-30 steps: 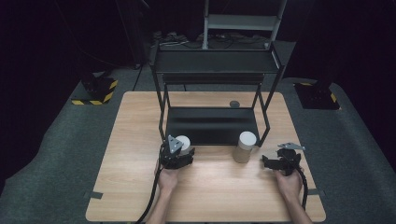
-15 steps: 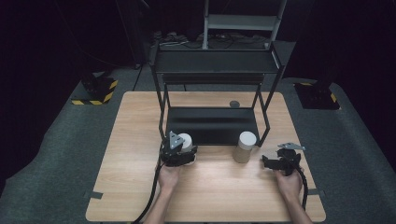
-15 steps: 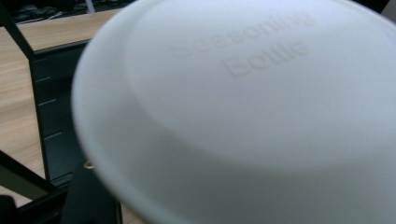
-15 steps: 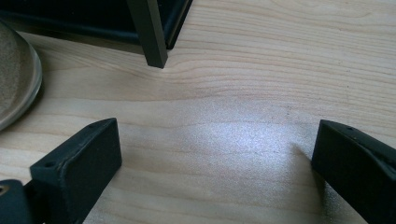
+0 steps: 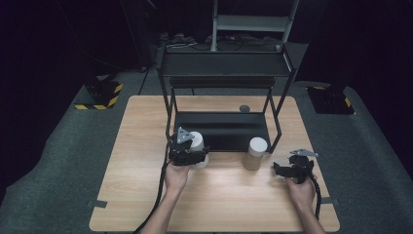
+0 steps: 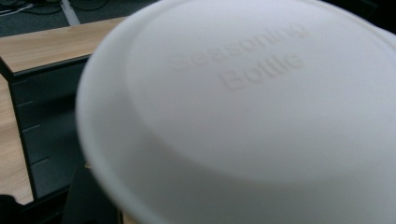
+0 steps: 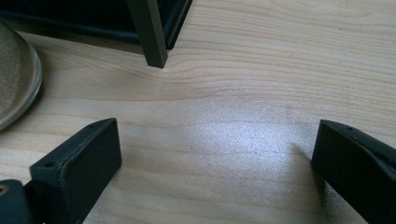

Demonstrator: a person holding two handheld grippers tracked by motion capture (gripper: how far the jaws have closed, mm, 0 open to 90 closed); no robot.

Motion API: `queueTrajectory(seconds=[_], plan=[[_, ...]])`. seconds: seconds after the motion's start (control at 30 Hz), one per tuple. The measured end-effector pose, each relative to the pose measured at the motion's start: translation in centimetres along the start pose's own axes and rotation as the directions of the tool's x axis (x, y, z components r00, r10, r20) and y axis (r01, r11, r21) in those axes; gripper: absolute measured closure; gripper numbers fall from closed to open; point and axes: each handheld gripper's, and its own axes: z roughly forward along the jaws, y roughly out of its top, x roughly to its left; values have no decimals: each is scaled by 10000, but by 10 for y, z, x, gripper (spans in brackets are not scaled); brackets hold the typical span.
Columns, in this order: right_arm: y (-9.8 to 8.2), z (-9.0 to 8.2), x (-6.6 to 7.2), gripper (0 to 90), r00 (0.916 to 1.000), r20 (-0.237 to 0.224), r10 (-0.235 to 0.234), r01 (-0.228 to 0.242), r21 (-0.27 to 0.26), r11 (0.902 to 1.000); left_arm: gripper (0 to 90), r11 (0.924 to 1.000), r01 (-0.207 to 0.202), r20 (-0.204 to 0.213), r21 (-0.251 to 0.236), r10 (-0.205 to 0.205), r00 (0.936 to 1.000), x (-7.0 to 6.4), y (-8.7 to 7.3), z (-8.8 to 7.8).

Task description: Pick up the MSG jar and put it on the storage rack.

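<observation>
My left gripper is shut on a white-lidded seasoning bottle and holds it off the wooden table, just in front of the black rack's lower shelf. In the left gripper view the bottle's white lid, embossed "Seasoning Bottle", sits very close to the camera and hides the jaws. A second bottle with tan contents stands on the table at the rack's front right leg. My right gripper rests low at the right, open, with bare wood between its jaws.
The black two-tier metal rack stands at the table's middle back; its leg is just ahead of the right gripper. A small dark round disc lies behind the rack. The tan bottle's edge is at the left of the right gripper view.
My left gripper has risen with the white-lidded bottle and drifted slightly toward the rack. The right gripper has stayed where it was.
</observation>
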Motion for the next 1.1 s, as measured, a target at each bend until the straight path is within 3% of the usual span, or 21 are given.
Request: queueTrajectory(seconds=[0.27, 0.6, 0.87, 0.9, 0.93, 1.1], plan=[[0, 0, 0, 9, 10000, -1, 0, 0, -1, 10000, 346, 9999, -72, 153, 100, 71, 9999, 0, 28, -11], [0, 0, 0, 8, 10000, -4, 0, 0, -1, 10000, 349, 9999, -171, 252, 24, 170, 9995, 0, 73, -39], [0, 0, 0, 9, 10000, -3, -3, 3, 1, 10000, 350, 9999, -96, 377, 85, 92, 9992, 3, 116, -55], [0, 0, 0, 8, 10000, -4, -1, 1, 2, 10000, 350, 9998, -176, 323, 121, 172, 9993, 3, 129, -59], [0, 0, 0, 8, 10000, -4, 0, 0, 2, 10000, 351, 9998, -176, 323, 121, 172, 9993, 3, 129, -59], [0, 0, 0, 8, 10000, -4, 0, 0, 1, 10000, 351, 9997, -201, 170, 130, 199, 9997, 2, 158, -70]])
